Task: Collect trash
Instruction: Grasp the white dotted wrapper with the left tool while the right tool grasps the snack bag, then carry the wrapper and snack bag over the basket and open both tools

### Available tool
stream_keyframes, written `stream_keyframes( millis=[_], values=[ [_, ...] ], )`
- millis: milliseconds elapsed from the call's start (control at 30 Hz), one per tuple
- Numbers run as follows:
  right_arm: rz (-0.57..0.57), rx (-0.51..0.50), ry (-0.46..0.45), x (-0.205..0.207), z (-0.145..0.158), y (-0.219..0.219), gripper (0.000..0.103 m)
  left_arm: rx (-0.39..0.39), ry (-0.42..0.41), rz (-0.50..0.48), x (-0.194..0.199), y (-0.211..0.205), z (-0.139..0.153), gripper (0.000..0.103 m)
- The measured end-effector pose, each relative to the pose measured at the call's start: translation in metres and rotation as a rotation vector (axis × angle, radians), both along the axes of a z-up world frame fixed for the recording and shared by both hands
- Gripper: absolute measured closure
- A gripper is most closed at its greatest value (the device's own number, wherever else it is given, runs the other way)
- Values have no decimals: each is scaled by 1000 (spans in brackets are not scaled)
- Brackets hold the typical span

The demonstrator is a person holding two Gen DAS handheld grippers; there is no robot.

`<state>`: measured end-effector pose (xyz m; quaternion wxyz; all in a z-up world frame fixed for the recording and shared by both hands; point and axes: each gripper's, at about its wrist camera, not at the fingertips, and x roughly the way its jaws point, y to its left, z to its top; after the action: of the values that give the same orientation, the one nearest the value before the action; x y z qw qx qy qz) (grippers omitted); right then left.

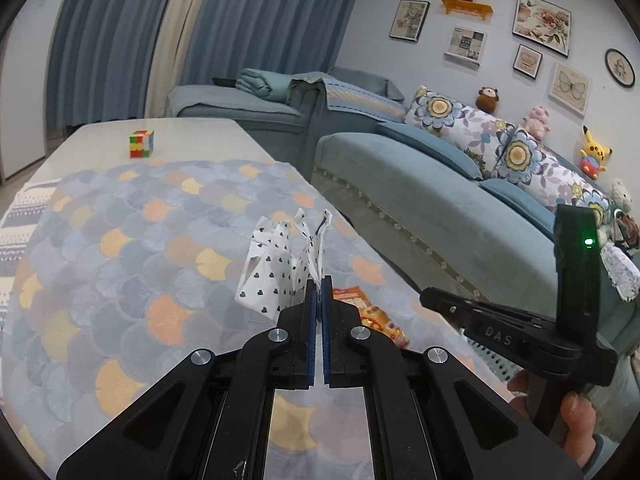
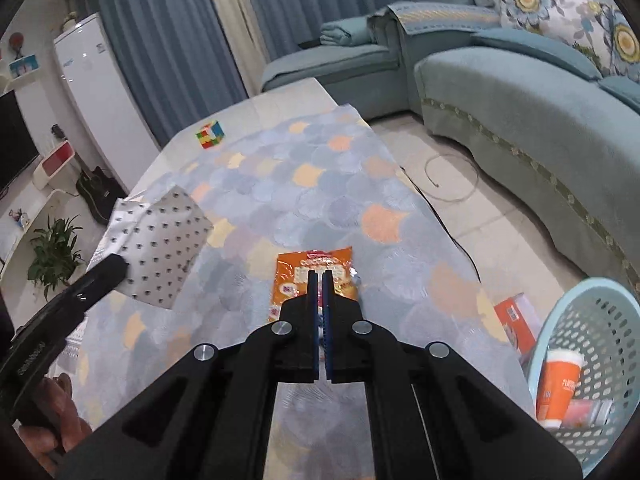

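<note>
My left gripper point(image 1: 319, 285) is shut on a crumpled white paper with black hearts point(image 1: 276, 268), held above the patterned tablecloth. The same paper point(image 2: 160, 248) shows at the left in the right wrist view, with the left gripper's tip on it. My right gripper point(image 2: 320, 280) is shut on an orange snack wrapper point(image 2: 312, 276) that lies on the cloth. The wrapper also shows in the left wrist view point(image 1: 372, 316), just right of my left fingers. A light blue perforated basket point(image 2: 588, 344) stands on the floor at the right and holds an orange cup point(image 2: 560, 384).
A colourful puzzle cube point(image 1: 141, 143) sits at the far end of the table. A blue sofa point(image 1: 440, 200) runs along the right side. An orange box point(image 2: 516, 320) lies on the floor by the basket. A cable point(image 2: 452, 180) lies on the floor.
</note>
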<state>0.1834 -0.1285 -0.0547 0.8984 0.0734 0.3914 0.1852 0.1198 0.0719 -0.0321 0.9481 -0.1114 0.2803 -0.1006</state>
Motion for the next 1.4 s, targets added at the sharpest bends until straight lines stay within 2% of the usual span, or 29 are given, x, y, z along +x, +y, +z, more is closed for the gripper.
stream_keyframes(
  millis=[33, 67, 100, 167, 333, 467, 567, 633, 667, 700, 733, 767, 800, 833, 900, 933, 1100, 1400],
  values=[
    [3, 0, 23, 2, -4, 0, 97, -1, 3, -2, -1, -1, -1, 103],
    [4, -6, 58, 6, -12, 1, 86, -1, 8, -3, 0, -2, -3, 103],
    [-2, -19, 79, 9, -18, 3, 63, 1, 13, -3, 0, -3, -5, 103],
    [-13, -33, 88, 10, -26, 7, 34, 4, 20, -1, 1, -4, -9, 103],
    [34, -111, 103, 17, -43, 40, 32, -5, 24, 17, 3, 1, -13, 103],
    [29, -191, 116, 28, -55, 60, 16, -12, 30, 31, 5, 7, -17, 103],
    [16, -263, 126, 35, -63, 71, 13, -13, 32, 35, 5, 8, -19, 103],
    [13, -303, 118, 35, -65, 76, 13, -8, 30, 36, 5, 8, -20, 103],
    [17, -295, 109, 34, -64, 76, 22, -5, 28, 36, 5, 9, -20, 103],
    [16, -297, 100, 32, -64, 75, 34, -3, 25, 36, 4, 9, -20, 103],
    [23, -298, 89, 31, -63, 75, 38, -2, 24, 36, 4, 8, -21, 103],
    [36, -287, 83, 29, -62, 74, 48, -4, 24, 36, 4, 9, -21, 103],
    [44, -281, 74, 27, -61, 73, 63, -6, 26, 36, 4, 9, -21, 103],
    [56, -281, 61, 25, -60, 73, 68, -5, 26, 37, 4, 8, -21, 103],
    [74, -269, 46, 20, -57, 73, 90, -5, 24, 37, 4, 9, -21, 103],
    [88, -247, 50, 18, -57, 71, 94, -7, 25, 34, 4, 9, -21, 103],
    [87, -182, 29, 12, -49, 56, 101, -20, -4, 11, 0, 6, -15, 103],
    [9, -87, -80, -14, 4, 7, 102, -41, -47, -43, -4, -15, 11, 103]
  ],
)
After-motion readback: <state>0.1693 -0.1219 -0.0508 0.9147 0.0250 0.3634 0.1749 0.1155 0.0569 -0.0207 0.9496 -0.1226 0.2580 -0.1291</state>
